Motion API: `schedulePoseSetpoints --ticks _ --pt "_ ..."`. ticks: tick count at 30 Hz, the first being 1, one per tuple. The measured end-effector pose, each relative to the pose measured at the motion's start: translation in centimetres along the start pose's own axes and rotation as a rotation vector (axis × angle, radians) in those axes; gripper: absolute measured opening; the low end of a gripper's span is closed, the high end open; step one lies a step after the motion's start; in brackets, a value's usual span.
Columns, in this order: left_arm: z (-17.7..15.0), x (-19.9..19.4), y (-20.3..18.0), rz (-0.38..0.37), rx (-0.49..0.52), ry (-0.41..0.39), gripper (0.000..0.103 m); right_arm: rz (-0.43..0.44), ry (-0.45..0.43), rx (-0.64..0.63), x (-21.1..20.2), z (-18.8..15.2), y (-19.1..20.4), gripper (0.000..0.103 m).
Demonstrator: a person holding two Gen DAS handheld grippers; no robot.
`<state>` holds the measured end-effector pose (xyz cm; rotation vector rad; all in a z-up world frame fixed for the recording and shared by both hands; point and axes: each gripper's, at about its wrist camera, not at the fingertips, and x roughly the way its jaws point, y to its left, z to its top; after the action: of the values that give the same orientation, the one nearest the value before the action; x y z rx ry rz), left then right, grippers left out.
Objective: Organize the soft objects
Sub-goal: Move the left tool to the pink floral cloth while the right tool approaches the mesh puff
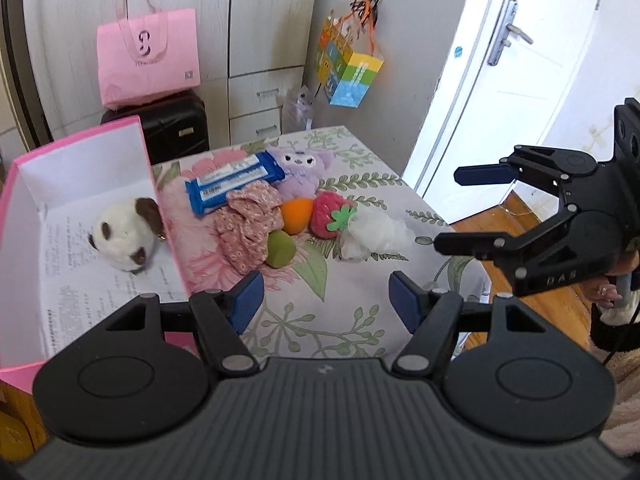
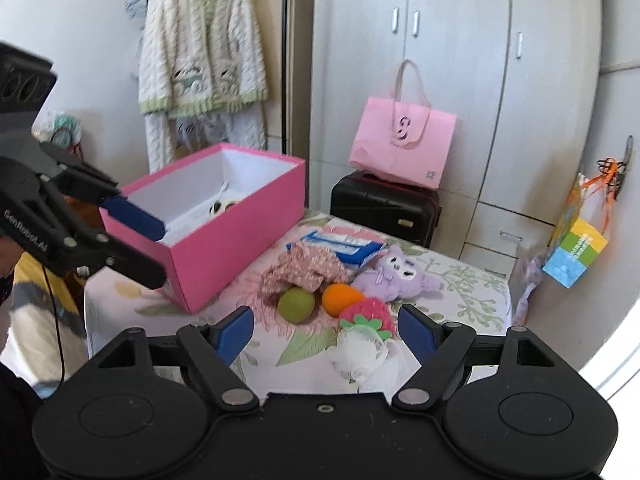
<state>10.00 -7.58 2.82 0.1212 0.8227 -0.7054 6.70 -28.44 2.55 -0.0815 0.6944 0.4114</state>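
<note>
A pink box (image 1: pixel 158 184) (image 2: pixel 240 248) stands on the flowered table and holds a white-and-brown plush (image 1: pixel 126 236) (image 2: pixel 222 206). Beside it lie a blue pack (image 1: pixel 234 182) (image 2: pixel 344 244), a pink floral cloth (image 1: pixel 248 224) (image 2: pixel 304 266), a purple plush (image 1: pixel 298 172) (image 2: pixel 394 276), an orange ball (image 1: pixel 296 214) (image 2: pixel 340 298), a green ball (image 1: pixel 280 250) (image 2: pixel 296 306), a strawberry plush (image 1: pixel 330 216) (image 2: pixel 368 316) and a white mesh puff (image 1: pixel 376 234) (image 2: pixel 360 354). My left gripper (image 1: pixel 326 304) (image 2: pixel 160 250) is open and empty near the box. My right gripper (image 2: pixel 326 334) (image 1: pixel 446 210) is open and empty just short of the puff.
A black suitcase (image 1: pixel 172 124) (image 2: pixel 384 204) with a pink paper bag (image 1: pixel 148 60) (image 2: pixel 402 144) on it stands behind the table. A colourful bag (image 1: pixel 348 68) (image 2: pixel 576 248) hangs on the wall. A white door (image 1: pixel 500 80) is at the right. A cardigan (image 2: pixel 200 52) hangs at the back.
</note>
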Motion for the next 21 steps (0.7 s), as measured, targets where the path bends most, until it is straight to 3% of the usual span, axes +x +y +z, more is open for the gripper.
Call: schedulePoseSetpoints --ticks 4,8,14,21 --pt "0.3 2.4 -0.3 0.040 -0.024 -0.008 0.068 0.026 0.021 0.028 2.0 -0.9 -1.3 0.083" --pt "-0.1 4.3 -1.3 0.166 0.025 -0.107 0.068 0.047 0.037 0.057 4.3 -2.2 -2.3 0.083" --pt "0.4 7.1 -1.0 0.168 0.016 -0.156 0.068 -0.031 0.017 0.107 7.4 -4.0 -3.2 0.083" --pt "1.6 12.3 1.1 0.284 -0.064 -0.176 0.068 -0.107 -0.010 0.163 10.7 -5.6 -4.2 0.083"
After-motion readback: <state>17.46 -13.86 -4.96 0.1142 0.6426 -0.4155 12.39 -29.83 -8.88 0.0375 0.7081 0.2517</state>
